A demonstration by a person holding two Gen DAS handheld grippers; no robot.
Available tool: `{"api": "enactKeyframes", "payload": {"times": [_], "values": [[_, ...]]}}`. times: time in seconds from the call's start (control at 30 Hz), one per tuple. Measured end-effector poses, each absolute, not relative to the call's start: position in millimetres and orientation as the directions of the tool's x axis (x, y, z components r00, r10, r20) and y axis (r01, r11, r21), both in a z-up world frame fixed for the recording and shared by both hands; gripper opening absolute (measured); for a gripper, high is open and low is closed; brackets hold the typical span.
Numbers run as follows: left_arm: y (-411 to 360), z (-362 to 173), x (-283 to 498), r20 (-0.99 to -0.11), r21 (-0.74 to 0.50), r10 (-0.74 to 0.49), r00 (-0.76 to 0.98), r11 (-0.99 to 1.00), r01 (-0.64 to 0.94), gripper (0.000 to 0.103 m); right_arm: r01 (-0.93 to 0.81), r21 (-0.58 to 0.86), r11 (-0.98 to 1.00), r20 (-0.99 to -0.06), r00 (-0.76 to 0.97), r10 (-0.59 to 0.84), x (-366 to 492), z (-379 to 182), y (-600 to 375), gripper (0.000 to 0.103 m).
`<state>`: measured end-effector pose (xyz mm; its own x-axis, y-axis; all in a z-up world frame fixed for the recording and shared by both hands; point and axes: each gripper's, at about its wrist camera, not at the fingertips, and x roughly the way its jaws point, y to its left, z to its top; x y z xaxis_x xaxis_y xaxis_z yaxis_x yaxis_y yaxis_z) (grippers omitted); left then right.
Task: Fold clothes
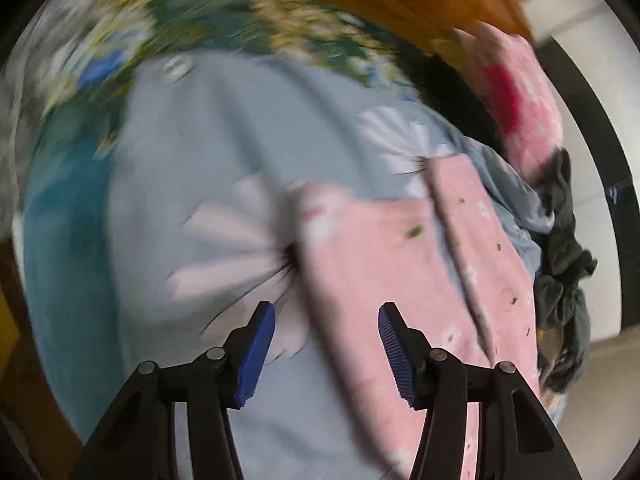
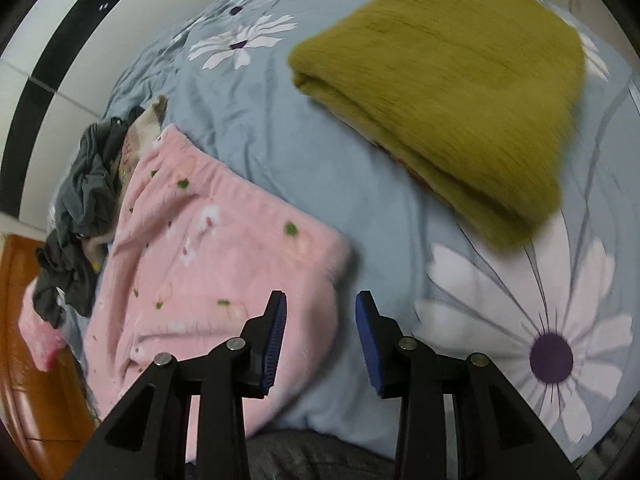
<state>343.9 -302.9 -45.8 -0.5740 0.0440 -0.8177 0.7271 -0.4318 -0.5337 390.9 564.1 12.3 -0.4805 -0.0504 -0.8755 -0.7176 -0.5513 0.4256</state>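
Pink garment (image 2: pixel 208 264): fleecy, printed with small white flowers and green specks, folded flat with a gathered waistband along its far edge; it lies on the bed sheet (image 2: pixel 320 168), at the left in the right wrist view and right of centre in the left wrist view (image 1: pixel 400 280). Olive garment (image 2: pixel 452 92): ribbed knit, folded into a thick pad, lying well apart from the pink one on the same sheet. Dark grey garment (image 2: pixel 80 200): crumpled, unfolded, touching the pink piece at its outer edge, also seen at the right of the left wrist view (image 1: pixel 560 260). A second pink item (image 1: pixel 524 100) with a red patch lies beyond it. Left gripper (image 1: pixel 326 354): jaws wide apart, holding nothing, above the sheet at the pink garment's edge. Right gripper (image 2: pixel 320 340): jaws moderately apart, holding nothing, over the pink garment's near corner. Sheet: pale blue with large white daisies, purple-centred. A green floral cloth (image 1: pixel 240 28) lies at its far side; that view is motion-blurred. Room: white tiled wall with a black band (image 2: pixel 36 92), orange-brown wood (image 2: pixel 28 340) beside the bed. No legible writing; small marks on a beige item (image 2: pixel 136 144) under the grey garment cannot be read.
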Motion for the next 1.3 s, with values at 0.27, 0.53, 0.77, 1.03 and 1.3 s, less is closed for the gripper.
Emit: {"api": "enactKeyframes", "payload": {"times": [0.27, 0.53, 0.77, 1.03, 1.3], "values": [[-313.2, -60.4, 329.3, -0.734, -0.666, 0.119, -0.668, -0.313, 0.676, 0.058, -0.727, 0.522, -0.446, -0.841, -0.525, -0.13, 400.7, -9.5, 559.4, 0.048], [-308.5, -77.4, 299.3, -0.753, -0.655, 0.18, -0.632, -0.296, 0.696, 0.048, -0.73, 0.565, -0.385, -0.823, -0.531, -0.203, 385.4, -38.6, 546.0, 0.05], [-311.2, -63.8, 308.1, -0.721, -0.689, 0.171, -0.672, -0.277, 0.669, 0.006, -0.733, 0.585, -0.348, -0.811, -0.532, -0.244, 373.1, -49.4, 531.3, 0.006], [-320.8, 44.3, 291.5, -0.52, -0.824, 0.16, -0.839, -0.355, 0.443, 0.004, -0.498, 0.734, -0.463, -0.637, -0.74, -0.215, 351.5, 63.5, 534.1, 0.004], [-317.0, 64.0, 305.5, -0.606, -0.736, 0.1, -0.789, -0.448, 0.508, 0.004, -0.437, 0.714, -0.547, -0.614, -0.766, -0.19, 372.7, 96.6, 522.0, 0.004]]}}
